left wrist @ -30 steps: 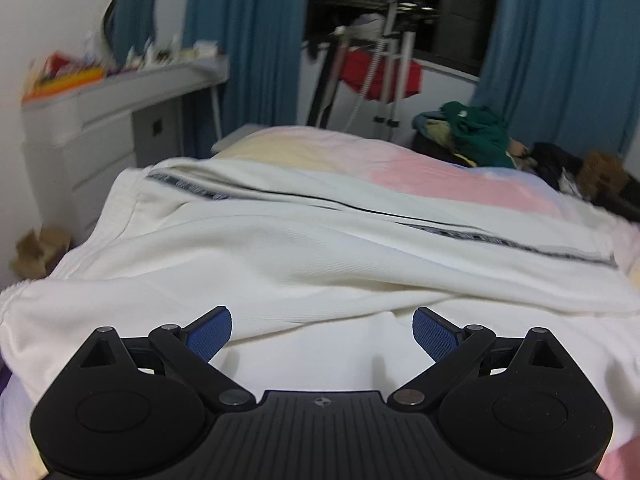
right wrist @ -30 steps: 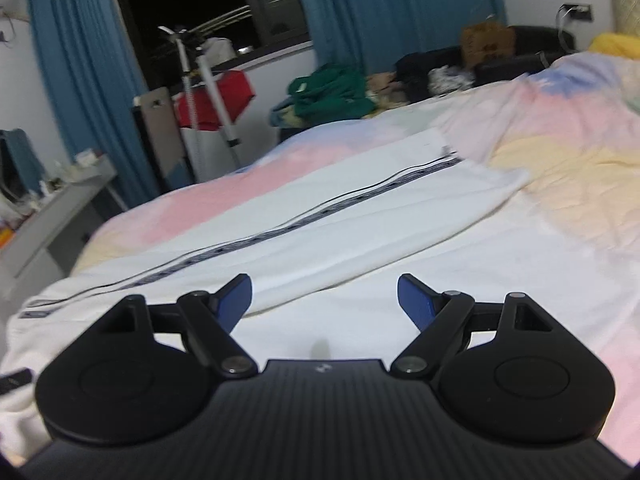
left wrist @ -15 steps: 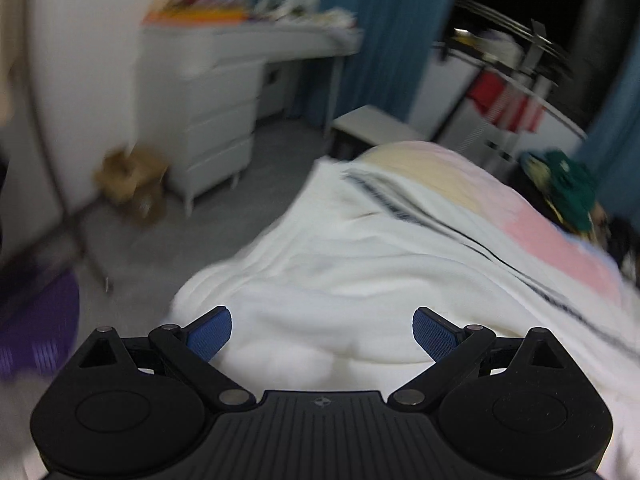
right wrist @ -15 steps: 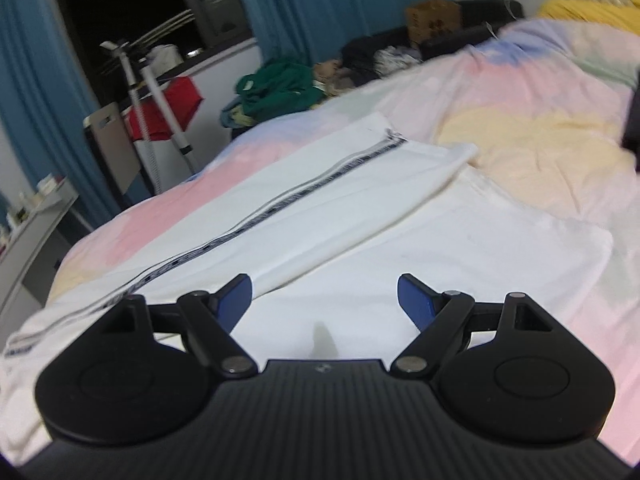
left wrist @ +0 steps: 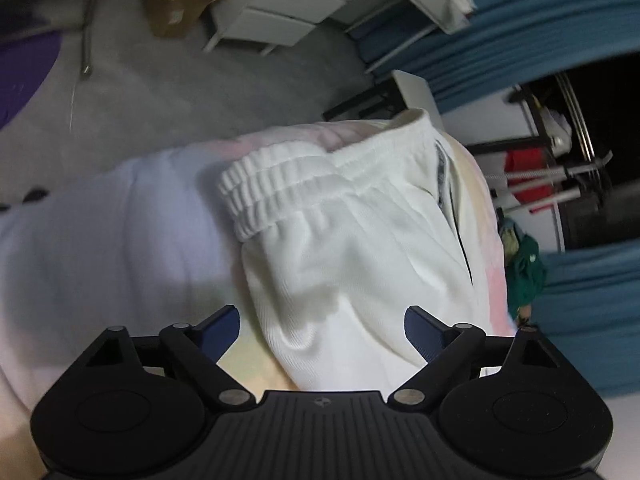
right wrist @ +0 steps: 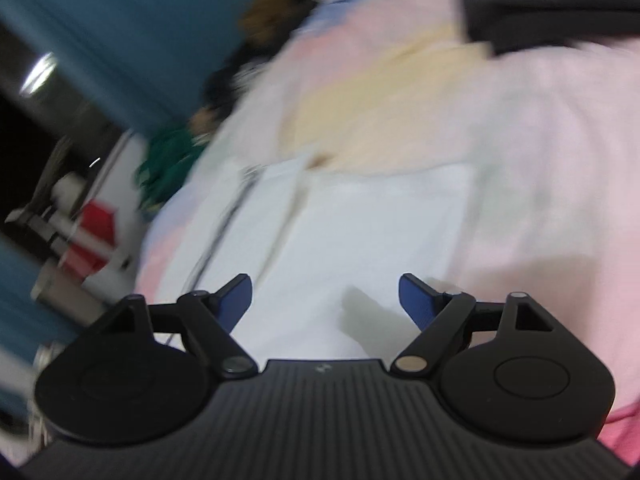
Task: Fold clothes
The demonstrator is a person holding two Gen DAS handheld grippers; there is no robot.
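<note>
Left wrist view: white trousers (left wrist: pixel 360 264) lie on the bed (left wrist: pixel 100 240), waistband far; left tool (left wrist: pixel 322 330) closing, empty; right tool (right wrist: pixel 325 300) wide, empty; soft, limp cloth, probably best pinched at the elastic waistband (left wrist: pixel 288 188).

You've got white ribbed-knit cloth trousers (left wrist: pixel 360 264) on a soft matt pastel bedsheet (left wrist: pixel 104 240), and matt black plastic hand-held gripper (left wrist: pixel 320 330) with blue textured pads (left wrist: pixel 420 330).
</note>
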